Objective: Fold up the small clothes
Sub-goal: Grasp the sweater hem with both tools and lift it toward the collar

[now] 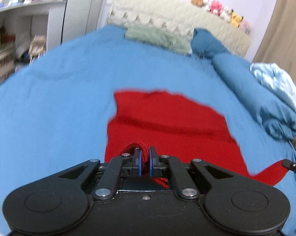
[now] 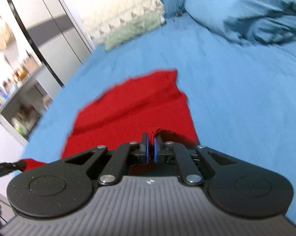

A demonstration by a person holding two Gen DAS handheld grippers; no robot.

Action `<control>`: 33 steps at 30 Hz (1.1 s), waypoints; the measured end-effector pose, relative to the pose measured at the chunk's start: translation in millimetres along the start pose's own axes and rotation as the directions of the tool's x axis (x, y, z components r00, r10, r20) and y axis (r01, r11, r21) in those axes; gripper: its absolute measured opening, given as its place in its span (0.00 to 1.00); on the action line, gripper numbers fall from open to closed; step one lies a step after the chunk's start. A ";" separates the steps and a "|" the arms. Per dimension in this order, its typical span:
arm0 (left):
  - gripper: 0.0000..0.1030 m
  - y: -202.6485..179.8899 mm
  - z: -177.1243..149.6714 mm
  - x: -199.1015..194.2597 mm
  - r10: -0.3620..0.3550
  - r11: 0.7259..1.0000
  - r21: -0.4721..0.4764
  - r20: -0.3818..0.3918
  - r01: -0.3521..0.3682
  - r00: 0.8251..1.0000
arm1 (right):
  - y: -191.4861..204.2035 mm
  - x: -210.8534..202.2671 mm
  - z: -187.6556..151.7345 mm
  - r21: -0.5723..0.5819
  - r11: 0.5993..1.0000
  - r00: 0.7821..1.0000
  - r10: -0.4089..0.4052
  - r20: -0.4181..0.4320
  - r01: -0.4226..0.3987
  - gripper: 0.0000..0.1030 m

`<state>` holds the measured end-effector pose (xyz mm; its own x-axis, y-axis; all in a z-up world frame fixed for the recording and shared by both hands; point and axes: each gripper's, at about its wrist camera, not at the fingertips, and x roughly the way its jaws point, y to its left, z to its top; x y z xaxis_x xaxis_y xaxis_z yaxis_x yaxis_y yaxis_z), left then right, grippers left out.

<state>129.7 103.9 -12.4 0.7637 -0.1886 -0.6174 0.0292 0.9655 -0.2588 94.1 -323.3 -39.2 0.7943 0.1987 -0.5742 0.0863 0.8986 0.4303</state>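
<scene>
The right gripper has its blue pads pressed together on a bunched fold of the red garment, which spreads ahead of the tongs across the blue bedsheet. Far ahead and to the right lies a rumpled blue duvet. To the left, the left gripper grips another corner of the red cloth.
</scene>
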 end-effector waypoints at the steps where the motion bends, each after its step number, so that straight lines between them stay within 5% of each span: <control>1: 0.07 -1.4 16.3 10.8 0.003 1.000 -0.018 0.014 -0.002 1.000 | 4.2 8.2 16.0 0.007 1.000 1.000 0.016 0.014 -0.016 0.20; 10: 0.06 -12.4 154.0 179.1 0.155 0.986 -0.077 0.059 -0.150 0.986 | 51.8 156.8 153.3 0.007 1.000 0.996 -0.014 0.091 0.014 0.20; 18: 0.06 17.2 145.3 322.7 0.250 0.961 -0.107 -0.046 -0.254 0.967 | 24.6 314.8 172.3 0.033 0.994 0.994 -0.106 0.028 0.105 0.20; 26: 0.05 10.8 160.0 356.6 0.289 0.956 -0.047 -0.010 -0.289 0.957 | 0.6 377.7 177.2 0.094 0.978 0.983 -0.184 -0.005 0.184 0.19; 28: 0.09 10.7 162.0 356.0 0.296 0.955 -0.037 0.007 -0.295 0.955 | -2.5 385.0 175.4 0.106 0.977 0.983 -0.184 -0.019 0.185 0.21; 29: 0.24 8.7 161.2 352.4 0.300 0.953 -0.035 0.010 -0.300 0.954 | -4.5 387.6 175.0 0.122 0.977 0.985 -0.172 -0.028 0.174 0.23; 30: 0.55 8.7 160.7 347.7 0.306 0.951 -0.033 0.007 -0.306 0.952 | -6.2 386.9 173.8 0.138 0.977 0.986 -0.162 -0.032 0.165 0.34; 31: 0.68 8.7 159.7 343.0 0.316 0.949 -0.025 0.011 -0.315 0.949 | -8.3 384.1 173.1 0.151 0.975 0.987 -0.159 -0.033 0.162 0.64; 33: 0.79 5.9 150.1 316.2 0.328 0.944 0.014 0.070 -0.329 0.942 | -9.0 363.1 168.7 0.143 0.973 0.982 -0.185 0.031 0.179 0.94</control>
<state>468.1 76.9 -97.7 0.7741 0.1511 -0.6147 -0.2147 0.9762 -0.0304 483.1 -325.3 -134.1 0.7828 0.0167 -0.6220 0.3123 0.8541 0.4159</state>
